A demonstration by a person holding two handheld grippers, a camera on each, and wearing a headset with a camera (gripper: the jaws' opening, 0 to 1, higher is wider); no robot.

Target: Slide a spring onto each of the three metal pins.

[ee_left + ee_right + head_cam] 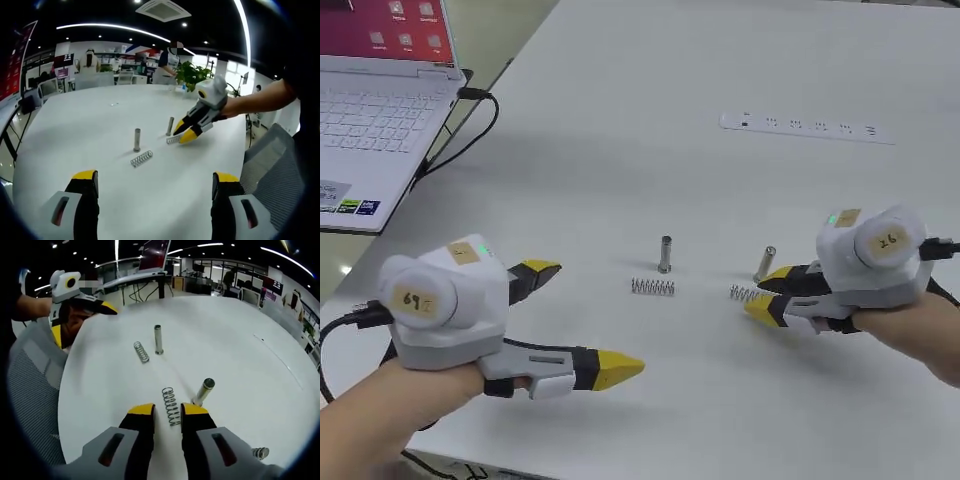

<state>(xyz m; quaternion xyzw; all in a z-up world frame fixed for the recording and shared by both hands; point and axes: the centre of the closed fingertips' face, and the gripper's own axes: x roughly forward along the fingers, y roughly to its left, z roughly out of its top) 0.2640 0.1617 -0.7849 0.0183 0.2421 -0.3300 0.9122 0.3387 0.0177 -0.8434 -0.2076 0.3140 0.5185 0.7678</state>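
Nearest, the grey, yellow-tipped left gripper (580, 318) sits wide open and empty over the white table (620, 120). Just beyond, the right gripper (763, 293) has its jaws narrowed either side of a small coiled steel spring (745, 293) lying flat, apparently not pinching it, beside a leaning short metal pin (765, 263). Farther on, a second spring (652, 287) lies before an upright pin (665, 253). Pick-up looks to be the step in hand; next, closing, lifting, and lining the coil up with a pin's top.
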